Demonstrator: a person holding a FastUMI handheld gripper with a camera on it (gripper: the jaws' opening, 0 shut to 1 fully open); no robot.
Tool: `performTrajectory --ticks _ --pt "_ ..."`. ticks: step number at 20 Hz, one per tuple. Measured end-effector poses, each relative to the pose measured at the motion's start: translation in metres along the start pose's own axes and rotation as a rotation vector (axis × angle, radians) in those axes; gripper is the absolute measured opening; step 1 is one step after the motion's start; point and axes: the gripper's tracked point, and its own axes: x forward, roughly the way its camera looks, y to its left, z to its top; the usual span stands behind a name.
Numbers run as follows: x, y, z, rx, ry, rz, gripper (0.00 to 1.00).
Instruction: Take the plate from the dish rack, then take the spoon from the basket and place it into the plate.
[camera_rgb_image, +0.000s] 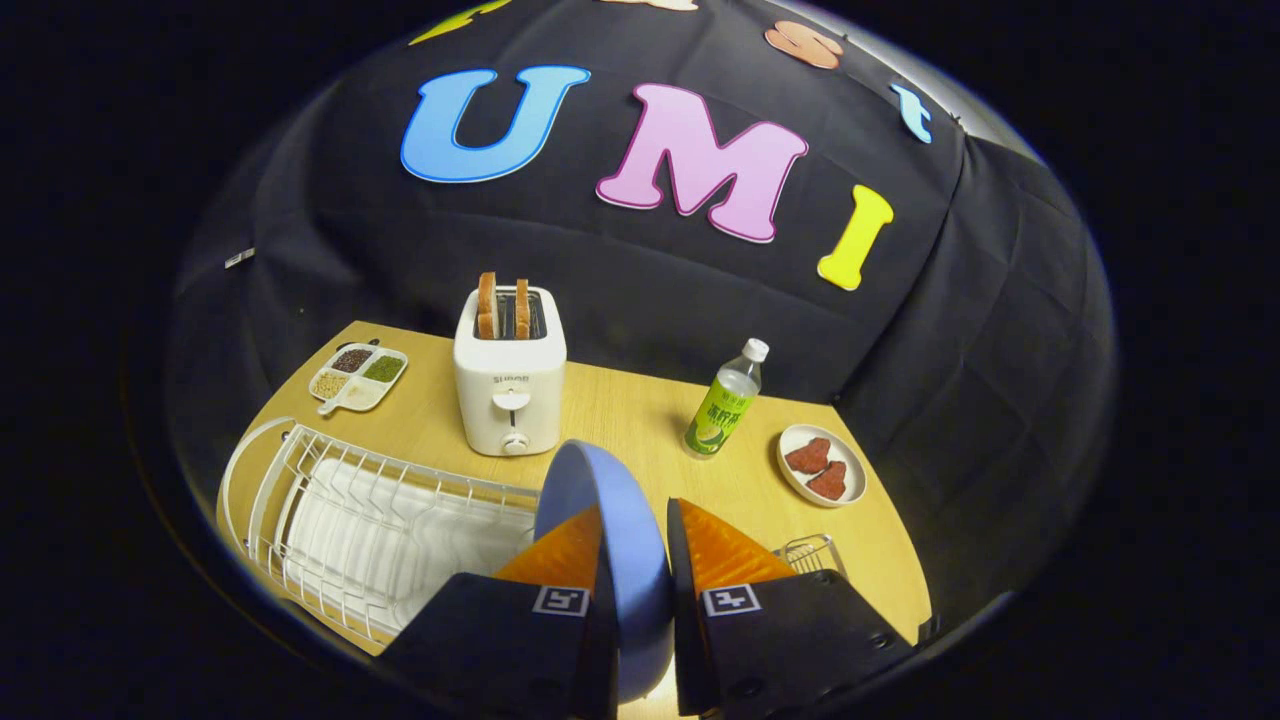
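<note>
A blue plate (620, 540) stands on edge between my two fingers, lifted above the table. My gripper (634, 530) is shut on the plate, one finger on each face. Left of the fingers and below lies the white wire dish rack (350, 520), with nothing in its slots that I can see. A corner of a small wire basket (812, 552) peeks out just right of the right finger; its contents are hidden behind the gripper, so I cannot see the spoon.
A white toaster (510, 385) with two bread slices stands beyond the rack. A divided tray of grains (360, 378) sits far left. A green-labelled bottle (722, 405) and a small dish with red pieces (822, 464) stand to the right on the wooden table (640, 420).
</note>
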Motion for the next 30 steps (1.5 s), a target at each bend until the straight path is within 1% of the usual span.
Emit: performTrajectory --ticks 1,3,6,10,12,13,15,17,21,24,26,30 --pt "0.001 0.0 0.001 0.008 -0.003 0.006 0.23" --pt "0.002 -0.007 -0.006 0.053 0.039 0.018 0.22" --pt "-0.005 -0.023 -0.018 0.18 0.096 0.091 0.22" --pt "-0.04 -0.053 -0.026 0.328 0.107 0.222 0.22" --pt "-0.062 -0.076 -0.034 0.38 0.097 0.26 0.21" --pt "-0.07 -0.088 -0.04 0.391 0.093 0.266 0.22" --pt "-0.086 -0.113 -0.06 0.419 0.1 0.27 0.22" --pt "-0.096 -0.133 -0.083 0.443 0.119 0.291 0.22" --pt "-0.112 -0.164 -0.139 0.469 0.197 0.375 0.21" --pt "-0.108 -0.18 -0.182 0.49 0.26 0.426 0.22" --pt "-0.098 -0.178 -0.205 0.508 0.302 0.474 0.21" --pt "-0.061 -0.159 -0.228 0.535 0.326 0.577 0.22"
